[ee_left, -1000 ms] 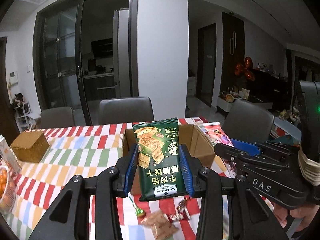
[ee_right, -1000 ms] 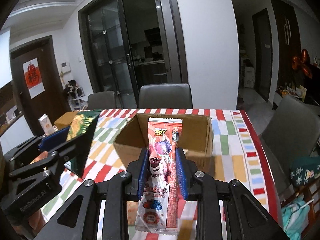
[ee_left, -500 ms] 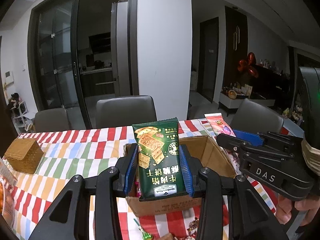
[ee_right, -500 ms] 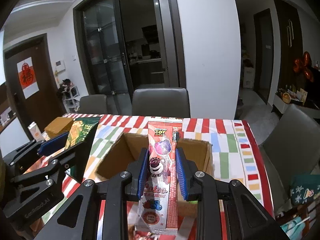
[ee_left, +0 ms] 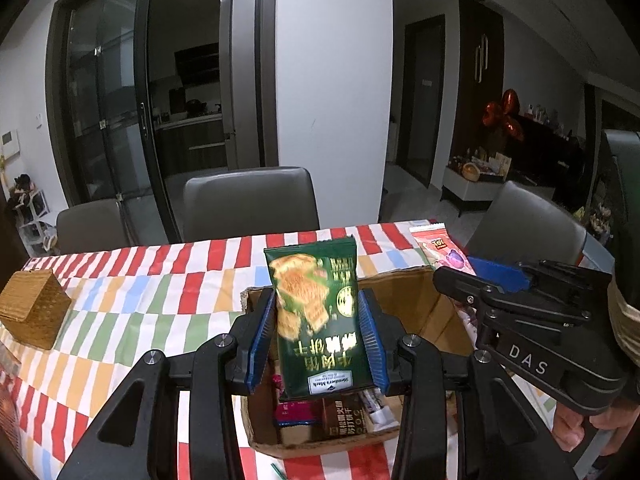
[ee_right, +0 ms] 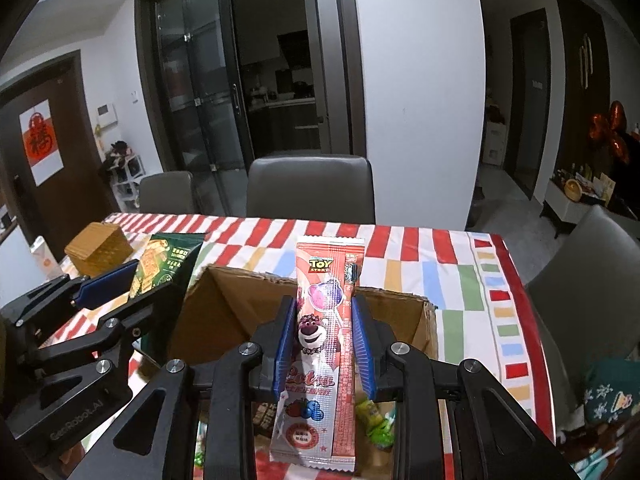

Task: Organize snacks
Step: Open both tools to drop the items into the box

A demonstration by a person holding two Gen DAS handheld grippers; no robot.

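My left gripper (ee_left: 316, 338) is shut on a green cracker packet (ee_left: 320, 320) and holds it upright over the open cardboard box (ee_left: 404, 288). Several snack packs (ee_left: 340, 420) lie inside the box. My right gripper (ee_right: 324, 344) is shut on a long red Toy Story lollipop packet (ee_right: 320, 360), upright above the same box (ee_right: 224, 312). The right gripper also shows in the left wrist view (ee_left: 472, 276) with its red packet (ee_left: 438, 248). The left gripper also shows in the right wrist view (ee_right: 124, 284) with the green packet (ee_right: 164, 264).
The table has a striped red, white and coloured cloth (ee_left: 160, 280). A small wicker house-shaped box (ee_left: 34, 308) stands at the left; it also shows in the right wrist view (ee_right: 100, 252). Grey chairs (ee_left: 248, 204) stand behind the table. A green candy (ee_right: 374, 420) lies below the right gripper.
Both grippers have moved forward and up over the box with their packets; the box interior and its snacks now lie beneath them. The green packet looks blurred and slightly tilted.
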